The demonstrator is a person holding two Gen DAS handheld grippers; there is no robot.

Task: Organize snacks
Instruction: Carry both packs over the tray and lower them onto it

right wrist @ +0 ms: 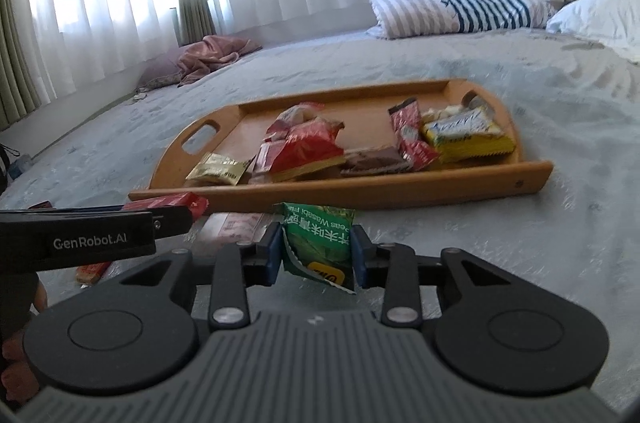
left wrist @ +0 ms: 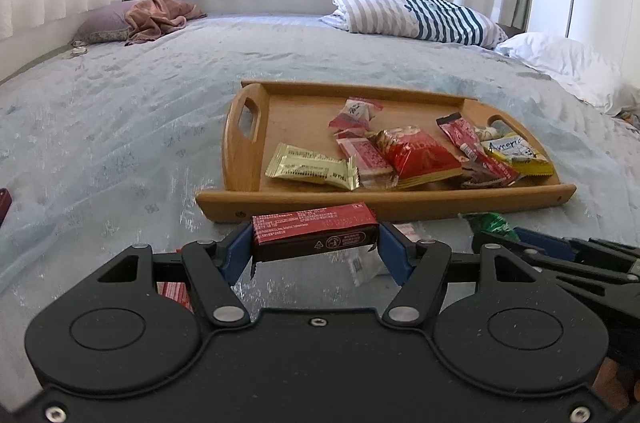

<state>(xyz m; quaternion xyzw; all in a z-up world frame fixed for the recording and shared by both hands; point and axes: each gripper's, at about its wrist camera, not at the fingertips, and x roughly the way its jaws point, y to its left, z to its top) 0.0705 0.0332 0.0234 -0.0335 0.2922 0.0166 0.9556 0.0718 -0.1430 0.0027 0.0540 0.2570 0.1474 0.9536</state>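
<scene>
A wooden tray (left wrist: 384, 201) sits on the bed and holds several snack packets; it also shows in the right wrist view (right wrist: 360, 189). My left gripper (left wrist: 316, 243) is shut on a red snack bar (left wrist: 314, 231), held just in front of the tray's near rim. My right gripper (right wrist: 318, 251) is shut on a green wasabi peas packet (right wrist: 320, 243), also in front of the near rim. The green packet (left wrist: 486, 223) and right gripper show at the right of the left wrist view. The red bar (right wrist: 168, 203) shows at the left of the right wrist view.
Loose packets lie on the grey-blue bedspread (left wrist: 120, 127) under the grippers: a pale pink one (right wrist: 236, 227), a red one (left wrist: 172, 293) and a clear wrapper (left wrist: 364, 263). A striped duvet (left wrist: 412, 13), white pillow (left wrist: 568, 63) and pink cloth (left wrist: 160, 15) lie at the far side.
</scene>
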